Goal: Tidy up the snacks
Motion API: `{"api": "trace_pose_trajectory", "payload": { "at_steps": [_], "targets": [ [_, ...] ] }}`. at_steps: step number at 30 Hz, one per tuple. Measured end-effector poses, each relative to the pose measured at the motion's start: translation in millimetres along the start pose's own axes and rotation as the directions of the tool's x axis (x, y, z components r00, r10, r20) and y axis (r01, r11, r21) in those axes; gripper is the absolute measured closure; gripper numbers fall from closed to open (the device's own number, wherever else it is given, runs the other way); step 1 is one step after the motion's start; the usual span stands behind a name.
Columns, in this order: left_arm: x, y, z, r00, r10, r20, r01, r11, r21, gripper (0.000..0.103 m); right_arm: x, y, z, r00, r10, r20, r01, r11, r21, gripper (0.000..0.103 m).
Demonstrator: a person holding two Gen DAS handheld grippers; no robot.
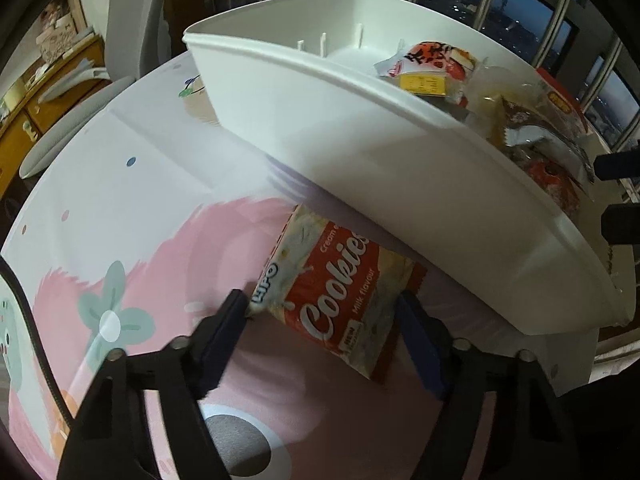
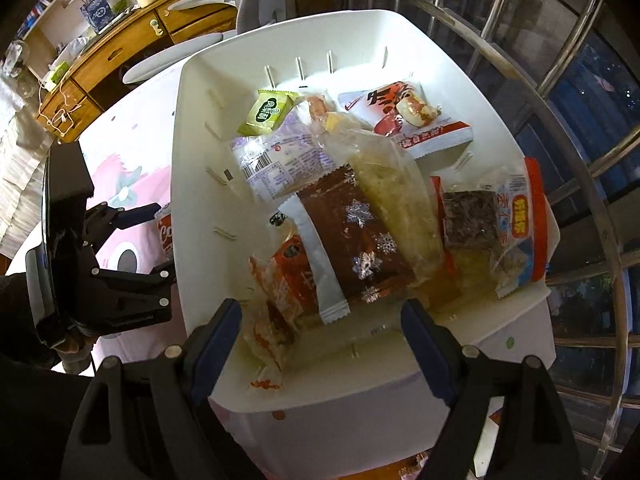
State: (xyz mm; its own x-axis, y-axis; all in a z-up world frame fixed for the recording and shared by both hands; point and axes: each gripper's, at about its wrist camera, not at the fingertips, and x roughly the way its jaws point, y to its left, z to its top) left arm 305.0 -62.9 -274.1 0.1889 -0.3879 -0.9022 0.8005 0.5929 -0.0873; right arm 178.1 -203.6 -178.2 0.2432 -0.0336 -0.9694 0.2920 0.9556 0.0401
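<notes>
Red and white, the cookie pack [image 1: 336,292] lies flat on the pink cloth [image 1: 132,240], just beside the near wall of the white bin [image 1: 320,128] and partly under its leaning side; the left gripper [image 1: 322,322] has its jaws wide, one on each side of the pack, and I cannot tell if they touch it yet; the right gripper [image 2: 322,326] hangs over the near end of the bin, jaws wide, holding nothing. What could go wrong, I think: the pack is thin and slippery, so the jaws may pinch only a corner and it could slide out on the way up; the bin wall is so close that the far jaw might bump it and push the bin toward the table edge by the window bars [image 2: 560,80]; the bin is already crowded, so a dropped pack could land on the heap and tip over the side. Counting: one bin; one pack outside it; two grippers; inside the bin about eight packs that I can tell apart, such as a green one [image 2: 266,114], a brown one with snowflakes [image 2: 352,236] and a red and white one [image 2: 404,116], though they overlap, so the count is not sure.
</notes>
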Motion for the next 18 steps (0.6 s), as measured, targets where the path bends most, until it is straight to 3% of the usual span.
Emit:
{"api": "trace_pose_trajectory", "payload": {
  "at_steps": [8,9,18],
  "targets": [
    [-16,0,-8,1.0,-0.016,0.019,0.017,1.0,-0.026,0.057,-12,2,-7,1.0,-0.007,0.023,0.007,1.0,-0.002,0.02],
    [-17,-2,-8,0.999,-0.021,0.025,0.021,0.999,-0.024,0.076,-14,3,-8,1.0,-0.01,0.027,0.01,1.0,-0.003,0.02],
    [-28,-1,-17,0.999,0.01,0.047,-0.007,0.998,-0.06,0.091,-38,5,-26,0.997,-0.041,0.071,0.04,0.999,0.005,0.02]
  ]
}}
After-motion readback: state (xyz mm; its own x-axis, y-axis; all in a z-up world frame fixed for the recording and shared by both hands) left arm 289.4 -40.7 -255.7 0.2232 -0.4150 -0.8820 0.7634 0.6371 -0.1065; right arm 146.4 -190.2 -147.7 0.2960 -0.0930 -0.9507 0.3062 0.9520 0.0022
